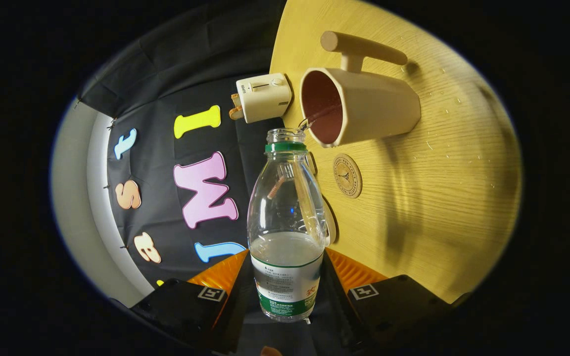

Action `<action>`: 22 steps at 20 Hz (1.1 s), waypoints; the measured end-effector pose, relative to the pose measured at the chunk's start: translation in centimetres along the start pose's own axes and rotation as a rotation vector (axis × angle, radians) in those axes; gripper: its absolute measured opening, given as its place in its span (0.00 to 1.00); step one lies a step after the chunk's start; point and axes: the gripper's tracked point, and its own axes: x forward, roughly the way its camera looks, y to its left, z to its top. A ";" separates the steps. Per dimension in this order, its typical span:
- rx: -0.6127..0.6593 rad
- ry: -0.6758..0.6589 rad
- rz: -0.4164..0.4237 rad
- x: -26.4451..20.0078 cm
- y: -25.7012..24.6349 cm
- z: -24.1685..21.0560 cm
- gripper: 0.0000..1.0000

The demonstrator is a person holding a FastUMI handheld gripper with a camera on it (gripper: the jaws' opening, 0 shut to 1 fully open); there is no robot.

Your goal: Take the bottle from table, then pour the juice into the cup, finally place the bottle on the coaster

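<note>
My gripper is shut on a clear plastic bottle with a green neck ring and a green-and-white label, both fingers pressing its lower body. The whole view is rolled sideways, so the bottle is tipped over. Its open mouth sits right at the rim of a beige cup with a dark red inside and a long wooden handle. A thin stream of liquid runs from the mouth into the cup. Some liquid remains in the bottle's lower part. A round wooden coaster lies on the table just beside the cup, beyond the bottle's shoulder.
The light wooden table carries small water drops near the cup. A cream toaster with a piece of toast stands at the table's edge behind the cup. The black cloth wall lies beyond the table's edge.
</note>
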 end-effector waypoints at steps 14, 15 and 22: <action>0.085 0.003 0.018 0.8 1.0 -0.5 0.76; 0.093 0.004 0.019 0.8 1.0 -0.5 0.76; 0.141 0.004 0.035 0.9 1.6 -0.5 0.76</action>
